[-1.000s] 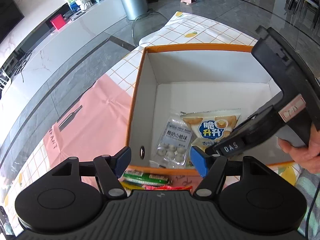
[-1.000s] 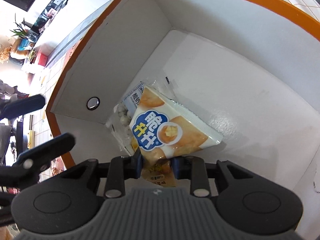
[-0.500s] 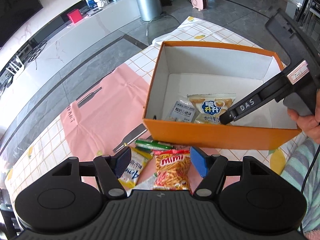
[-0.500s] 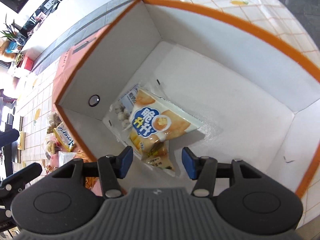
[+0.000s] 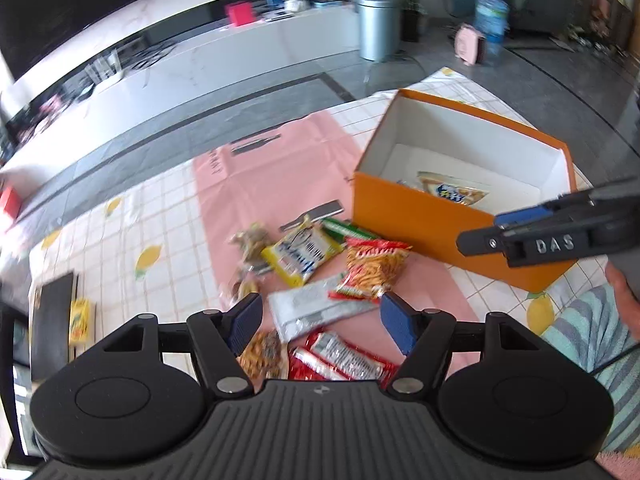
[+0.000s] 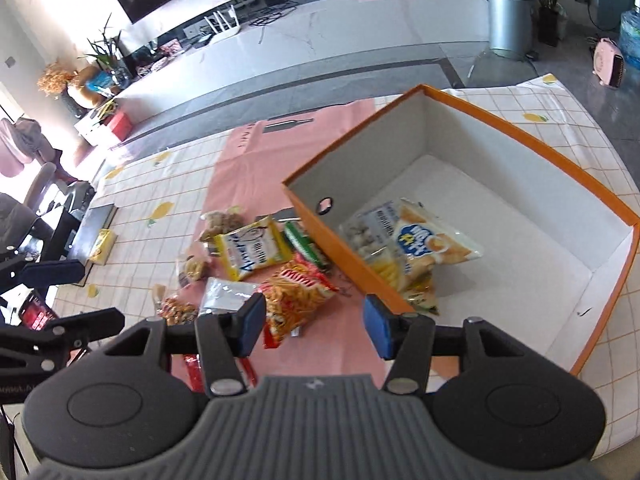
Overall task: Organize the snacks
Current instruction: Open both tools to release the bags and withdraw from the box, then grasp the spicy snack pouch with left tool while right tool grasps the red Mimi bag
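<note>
Snack packets lie loose on the pink paper sheet, just outside the near wall of the orange cardboard box with white lining, where two packets already rest in the corner by the finger hole. Both the left gripper and the right gripper hang released and empty above the pile. The red-and-orange bag of stick snacks looks the easiest next pick: I would pinch its crimped end, lift clear of the neighbours, then lower it onto bare box floor.
</note>
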Demonstrator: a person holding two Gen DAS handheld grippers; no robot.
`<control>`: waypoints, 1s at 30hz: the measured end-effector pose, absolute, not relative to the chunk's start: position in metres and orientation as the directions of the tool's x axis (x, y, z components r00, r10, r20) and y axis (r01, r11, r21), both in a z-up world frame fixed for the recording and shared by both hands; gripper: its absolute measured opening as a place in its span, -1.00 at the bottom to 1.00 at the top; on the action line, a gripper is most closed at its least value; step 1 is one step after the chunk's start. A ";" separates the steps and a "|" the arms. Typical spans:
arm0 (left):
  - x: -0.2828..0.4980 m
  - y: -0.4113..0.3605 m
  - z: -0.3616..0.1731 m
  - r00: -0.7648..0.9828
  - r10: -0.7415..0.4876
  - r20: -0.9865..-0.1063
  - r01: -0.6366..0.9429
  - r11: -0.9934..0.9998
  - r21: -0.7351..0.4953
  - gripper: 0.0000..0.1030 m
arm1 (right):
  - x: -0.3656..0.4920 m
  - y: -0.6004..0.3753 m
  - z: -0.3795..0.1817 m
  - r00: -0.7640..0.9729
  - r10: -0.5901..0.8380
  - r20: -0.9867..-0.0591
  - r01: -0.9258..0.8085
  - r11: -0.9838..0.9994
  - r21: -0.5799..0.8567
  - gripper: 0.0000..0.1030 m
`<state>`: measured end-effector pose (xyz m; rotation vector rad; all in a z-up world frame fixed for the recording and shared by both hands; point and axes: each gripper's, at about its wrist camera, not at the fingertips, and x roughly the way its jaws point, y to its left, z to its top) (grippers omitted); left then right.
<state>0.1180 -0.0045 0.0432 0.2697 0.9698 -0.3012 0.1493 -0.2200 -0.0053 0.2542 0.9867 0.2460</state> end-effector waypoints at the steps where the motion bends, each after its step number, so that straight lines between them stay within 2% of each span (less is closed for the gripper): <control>1: 0.113 0.002 0.042 0.529 -0.124 -0.839 0.343 0.936 0.078 0.54 | 0.144 -0.212 -0.009 0.536 0.329 -0.778 -0.100 0.939 0.328 0.02; 7: 0.083 0.040 0.026 0.556 -0.104 -0.825 0.220 0.975 0.025 0.54 | 0.111 -0.181 -0.024 0.587 0.340 -0.735 -0.134 0.936 0.326 0.03; 14: 0.063 0.062 0.002 0.614 -0.105 -0.782 0.204 0.979 0.028 0.54 | 0.086 -0.158 -0.051 0.668 0.275 -0.692 -0.133 0.958 0.253 0.09; 20: 0.070 0.087 -0.021 0.580 -0.097 -0.809 0.177 0.984 0.008 0.55 | 0.089 -0.146 -0.084 0.652 0.247 -0.717 -0.108 0.966 0.235 0.10; 22: 0.077 0.099 -0.031 0.547 -0.100 -0.831 0.122 0.992 -0.039 0.54 | 0.096 -0.143 -0.091 0.647 0.235 -0.725 -0.101 0.969 0.223 0.10; 27: 0.095 0.119 -0.057 0.488 -0.194 -0.851 -0.050 0.967 -0.249 0.52 | 0.119 -0.136 -0.097 0.658 0.206 -0.724 -0.085 0.976 0.200 0.10; 30: 0.108 0.123 -0.070 0.472 -0.213 -0.856 -0.141 0.940 -0.311 0.51 | 0.135 -0.132 -0.102 0.667 0.182 -0.723 -0.084 0.982 0.169 0.10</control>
